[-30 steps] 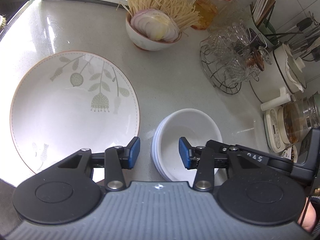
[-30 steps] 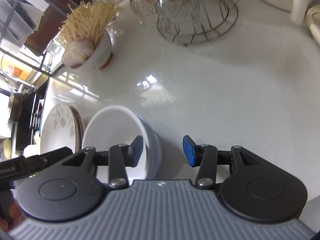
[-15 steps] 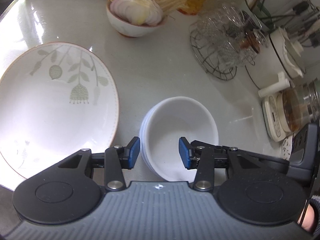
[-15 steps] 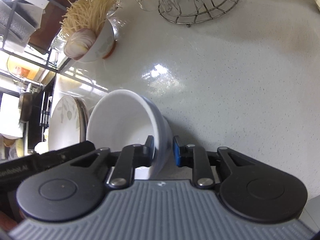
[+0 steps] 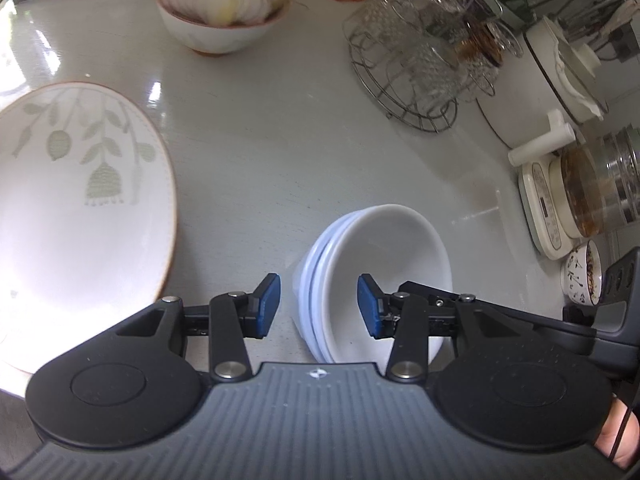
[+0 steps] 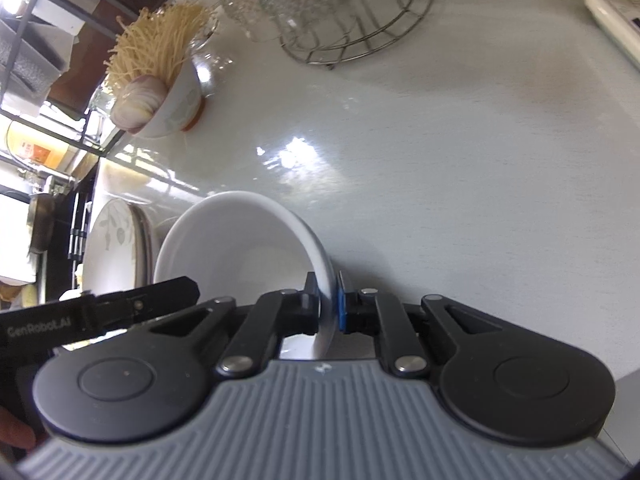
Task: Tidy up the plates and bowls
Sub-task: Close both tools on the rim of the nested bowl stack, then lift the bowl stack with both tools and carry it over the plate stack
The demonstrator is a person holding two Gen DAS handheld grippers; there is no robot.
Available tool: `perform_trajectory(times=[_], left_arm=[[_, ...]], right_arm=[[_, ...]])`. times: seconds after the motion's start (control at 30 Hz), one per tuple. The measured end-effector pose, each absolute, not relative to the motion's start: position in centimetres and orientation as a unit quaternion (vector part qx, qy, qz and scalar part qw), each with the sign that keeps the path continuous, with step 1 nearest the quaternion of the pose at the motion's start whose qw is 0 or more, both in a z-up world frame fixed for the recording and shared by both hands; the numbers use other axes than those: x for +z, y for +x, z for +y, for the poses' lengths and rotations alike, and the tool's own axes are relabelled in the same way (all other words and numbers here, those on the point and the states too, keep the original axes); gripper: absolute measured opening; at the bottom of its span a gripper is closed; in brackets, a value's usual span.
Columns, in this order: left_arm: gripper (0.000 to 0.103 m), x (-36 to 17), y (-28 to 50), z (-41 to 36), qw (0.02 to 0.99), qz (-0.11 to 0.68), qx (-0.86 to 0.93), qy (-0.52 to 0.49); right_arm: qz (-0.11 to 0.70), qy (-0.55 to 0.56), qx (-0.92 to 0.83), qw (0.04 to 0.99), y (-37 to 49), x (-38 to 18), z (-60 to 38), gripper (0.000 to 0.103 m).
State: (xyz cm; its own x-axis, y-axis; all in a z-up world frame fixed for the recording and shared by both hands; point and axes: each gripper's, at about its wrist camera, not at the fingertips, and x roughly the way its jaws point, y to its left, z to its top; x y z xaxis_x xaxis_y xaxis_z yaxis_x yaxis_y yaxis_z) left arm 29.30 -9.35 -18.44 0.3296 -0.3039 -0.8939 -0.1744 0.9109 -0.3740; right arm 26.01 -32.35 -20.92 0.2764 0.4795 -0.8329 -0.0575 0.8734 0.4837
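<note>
While the right gripper (image 6: 329, 307) is clenched on the near rim of the stacked white bowls (image 5: 380, 276), one pad inside the top bowl and one outside, the left gripper (image 5: 317, 309) hangs released, its blue pads spread and holding nothing, with the stack's left wall showing between them. The stack appears tipped, its mouth leaning toward the left gripper, and the left wrist view shows at least three nested rims. Whether its foot is clear of the countertop (image 6: 460, 168) I cannot tell.

My judgement is that the step in hand is carrying this stack to its place, and a one-sided rim pinch on several glazed bowls is the weak point. Only the wall between the pads is truly held; how many rims that takes in I cannot tell, and any bowl outside the pinch only nests and could slide out if the tilt grows. Best to bring the mouth back toward level, move slowly, and keep the travel low over the countertop. The free left gripper could steady the opposite wall.

Just left of the stack, toward the countertop's left edge, lie the leaf-patterned plates (image 5: 80, 208); the right wrist view shows more than one rim there. Further back sits a bowl of sliced onion and enoki mushrooms (image 5: 222, 16), and at the back right a wire rack of glass cups (image 5: 424, 68), both well apart from the bowls and worth steering clear of.
</note>
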Motion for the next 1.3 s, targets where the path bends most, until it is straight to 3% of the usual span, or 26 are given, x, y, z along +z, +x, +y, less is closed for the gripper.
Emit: perform_trajectory(times=[0.4, 0.67, 1.3], left_arm=[[0.046, -19.9, 30.1, -11.9, 0.781, 0.592, -0.079, -0.182], [0.024, -20.9, 30.2, -12.2, 0.768, 0.608, -0.100, -0.173], [0.024, -15.7, 31.9, -13.4, 0.796, 0.565, -0.166, -0.139]], right_arm=[[0.564, 0.189, 0.136, 0.792, 24.4, -20.5, -34.4, 0.011], [0.565, 0.199, 0.117, 0.792, 23.7, -20.6, -34.6, 0.011], [0.505, 0.245, 0.071, 0.825, 22.1, -16.2, -36.5, 0.013]])
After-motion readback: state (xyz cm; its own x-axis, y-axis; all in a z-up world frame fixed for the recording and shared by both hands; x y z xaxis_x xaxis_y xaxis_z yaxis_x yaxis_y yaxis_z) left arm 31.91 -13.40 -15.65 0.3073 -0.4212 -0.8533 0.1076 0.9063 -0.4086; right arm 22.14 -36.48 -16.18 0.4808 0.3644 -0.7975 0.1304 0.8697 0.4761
